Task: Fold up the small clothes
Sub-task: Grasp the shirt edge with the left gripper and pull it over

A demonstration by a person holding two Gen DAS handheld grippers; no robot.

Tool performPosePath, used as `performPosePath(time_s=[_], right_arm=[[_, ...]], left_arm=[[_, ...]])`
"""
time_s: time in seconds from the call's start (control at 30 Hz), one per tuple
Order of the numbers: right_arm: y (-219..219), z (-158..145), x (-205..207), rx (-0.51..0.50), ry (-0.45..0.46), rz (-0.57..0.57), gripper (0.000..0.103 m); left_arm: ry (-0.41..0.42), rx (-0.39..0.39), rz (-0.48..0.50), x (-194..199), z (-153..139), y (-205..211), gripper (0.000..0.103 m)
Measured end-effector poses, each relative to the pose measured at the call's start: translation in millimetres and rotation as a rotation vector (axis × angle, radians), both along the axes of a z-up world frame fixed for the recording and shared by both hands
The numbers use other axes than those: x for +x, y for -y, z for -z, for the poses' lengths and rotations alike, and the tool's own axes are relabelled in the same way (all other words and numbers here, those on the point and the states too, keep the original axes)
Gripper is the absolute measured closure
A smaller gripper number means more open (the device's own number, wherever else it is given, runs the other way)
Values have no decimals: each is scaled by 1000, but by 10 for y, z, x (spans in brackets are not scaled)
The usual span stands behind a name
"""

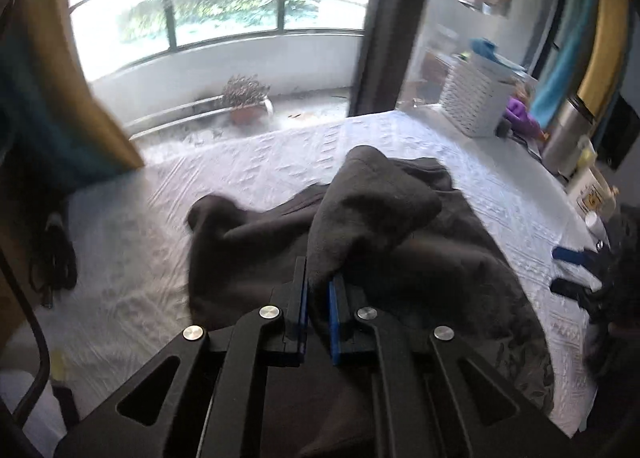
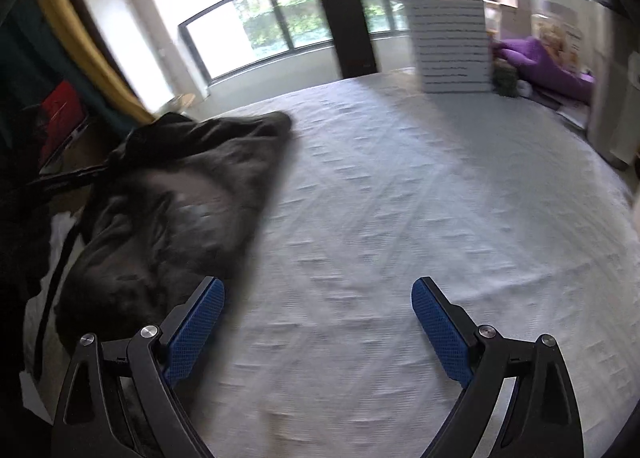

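- Left gripper (image 1: 318, 290): I am pinching a fold of the dark garment (image 1: 380, 218) (cloth trailing away ahead).
- Right gripper (image 2: 318, 322): I am holding it spread wide, empty, garment lying leftward.

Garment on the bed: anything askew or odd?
Yes. The dark garment lies crumpled on the white cover, one corner pulled up in the shut left gripper. The right gripper is open and empty. No damage or spill shows.

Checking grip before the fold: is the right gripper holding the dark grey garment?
No: the right gripper stands wide open over the white quilted bedspread, the dark grey garment beside it.
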State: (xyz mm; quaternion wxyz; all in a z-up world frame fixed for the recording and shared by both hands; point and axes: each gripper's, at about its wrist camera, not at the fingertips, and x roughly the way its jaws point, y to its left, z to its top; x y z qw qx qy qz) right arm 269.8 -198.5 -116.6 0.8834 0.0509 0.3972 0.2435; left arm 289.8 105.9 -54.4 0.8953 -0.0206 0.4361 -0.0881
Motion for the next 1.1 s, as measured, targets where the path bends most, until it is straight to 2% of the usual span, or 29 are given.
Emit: performPosePath(time_s=[0.1, 0.23, 0.33, 0.37, 0.4, 0.43, 0.47, 0.5, 0.57, 0.63, 0.7, 0.77, 0.83, 0.87, 0.9, 0.93, 0.97, 1.0, 1.1], right_arm=[[-277, -5, -50, -21, -2, -48, 7], [-600, -45, -103, -58, 13, -99, 7], [-738, -64, -102, -87, 20, -111, 7], [-764, -68, -108, -95, 20, -113, 7], [-783, -71, -108, -102, 20, -115, 7], [-805, -75, -111, -108, 20, -116, 7], [-825, -81, -116, -114, 20, -116, 7], [-835, -89, -135, -118, 22, -115, 7], [-860, -98, -153, -125, 24, -114, 7], [-873, -105, -184, -132, 26, -114, 7], [-891, -117, -227, -137, 30, -116, 7], [-897, -134, -275, -139, 35, -115, 7], [-894, -152, -333, -141, 42, -115, 7], [-890, -157, -364, -142, 44, -115, 7], [-887, -161, -390, -142, 46, -114, 7], [-882, -162, -421, -143, 47, -114, 7], [-876, -161, -451, -143, 48, -113, 7], [-871, -158, -467, -143, 47, -112, 7], [-849, -144, -545, -137, 45, -106, 7]], left_arm=[[-14, 10, -96, 54, 145, -295, 96], [-21, -38, -196, 27, 175, -631, 96], [-13, -89, -142, -165, 101, -636, 95], [-19, -99, -115, -251, 87, -598, 90], [-21, -109, -95, -328, 82, -565, 75], [-18, -125, -70, -427, 68, -511, 66], [-17, -147, -43, -534, 51, -492, 53], [-19, -171, -14, -629, 44, -439, 49], [-33, -203, 43, -824, 55, -311, 48], [-48, -192, 66, -941, 98, -183, 48], [-74, -170, 63, -991, 228, -109, 48], [-114, -151, 16, -1005, 372, -110, 48], [-108, -175, 22, -1057, 437, -117, 49], [-85, -173, 43, -1076, 459, -101, 49], [-85, -157, 47, -1076, 505, -87, 61], [-87, -143, 35, -1071, 533, -84, 75], [-86, -144, 33, -1075, 540, -102, 102], [-95, -168, 48, -1095, 527, -102, 102], [-38, -166, 49, -1233, 360, -127, 102]])
